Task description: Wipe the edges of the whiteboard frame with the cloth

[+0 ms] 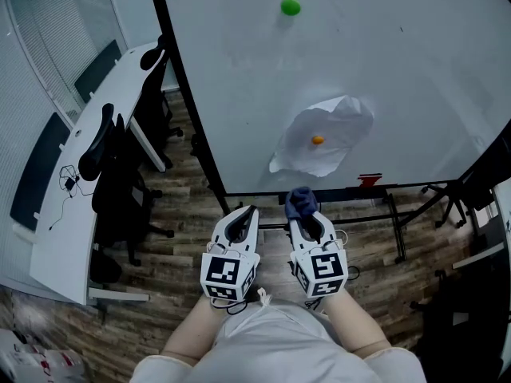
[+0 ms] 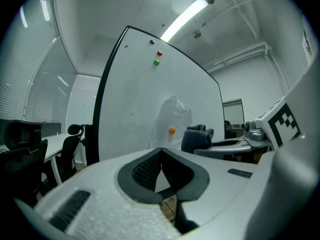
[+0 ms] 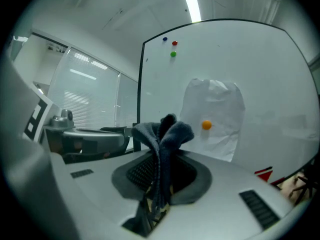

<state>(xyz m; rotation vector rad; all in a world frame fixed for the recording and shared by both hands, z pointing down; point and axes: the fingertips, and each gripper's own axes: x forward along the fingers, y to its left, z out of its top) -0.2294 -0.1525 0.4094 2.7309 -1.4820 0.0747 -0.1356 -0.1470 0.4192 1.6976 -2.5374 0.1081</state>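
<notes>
1 cloth sits clamped in the right gripper.

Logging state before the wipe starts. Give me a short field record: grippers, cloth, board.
left gripper: shut, empty
right gripper: shut on cloth
cloth: dark, bunched, sticks up from the jaws
whiteboard: upright, ahead of both grippers
frame: black; cloth appears apart from it
on board: white paper under orange magnet; green magnet higher up
</notes>
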